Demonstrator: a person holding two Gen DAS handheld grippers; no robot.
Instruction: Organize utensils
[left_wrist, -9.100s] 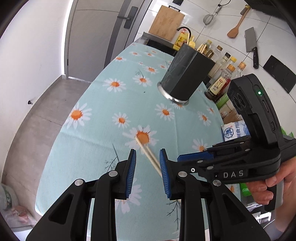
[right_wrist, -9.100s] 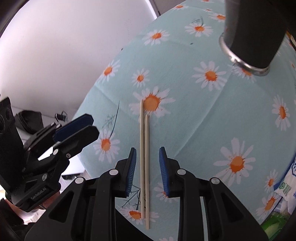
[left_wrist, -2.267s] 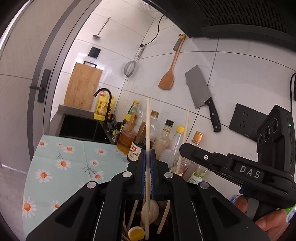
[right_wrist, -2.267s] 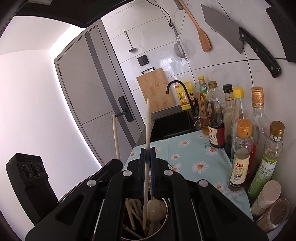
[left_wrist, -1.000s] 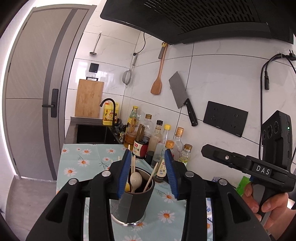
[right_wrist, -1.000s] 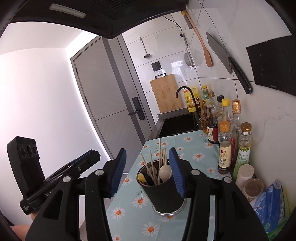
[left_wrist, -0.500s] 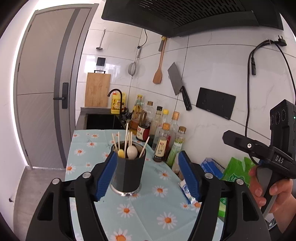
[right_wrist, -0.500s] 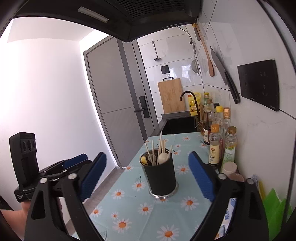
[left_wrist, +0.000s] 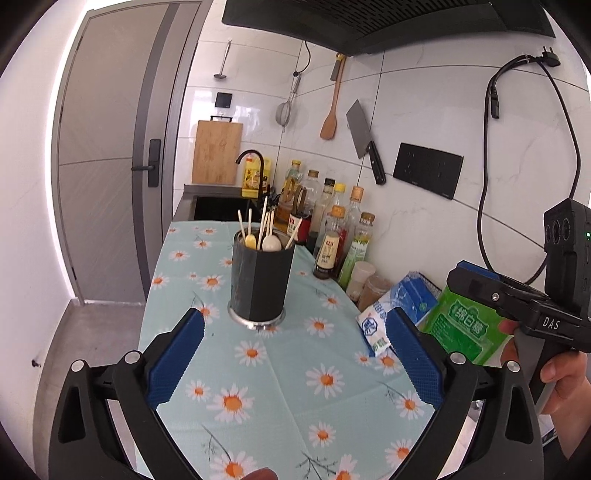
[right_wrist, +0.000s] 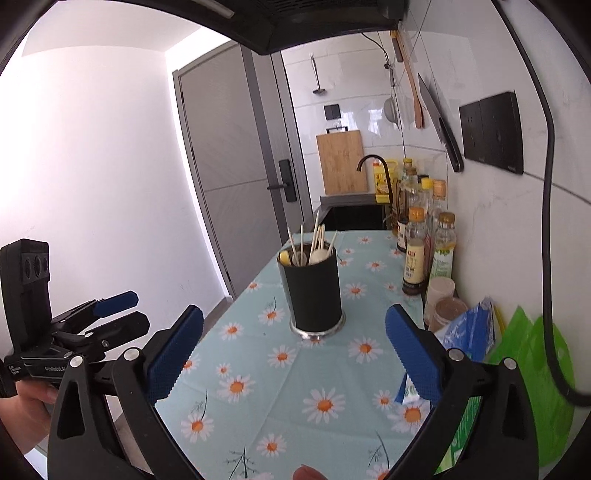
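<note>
Both hand-held grippers, left (left_wrist: 293, 363) and right (right_wrist: 293, 360), jaws just spread wide and empty, face the upright utensil holder (left_wrist: 261, 282) dead ahead, chopsticks (left_wrist: 263, 221) standing vertical inside.

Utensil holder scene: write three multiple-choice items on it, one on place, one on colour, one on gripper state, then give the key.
1. Where do the chopsticks stand?
A. flat on the tablecloth
B. in the black holder
C. in the sink

2. What colour are the gripper pads?
A. blue
B. red
C. white

3. How do the left gripper and right gripper stand?
A. both shut on chopsticks
B. one open, one shut
C. both open and empty

Key: 1 B, the sticks rise out of the black holder on the tablecloth. 2 A, both wrist views show blue pads. 3 C, having just been opening, the jaws stand wide apart with nothing between them.
</note>
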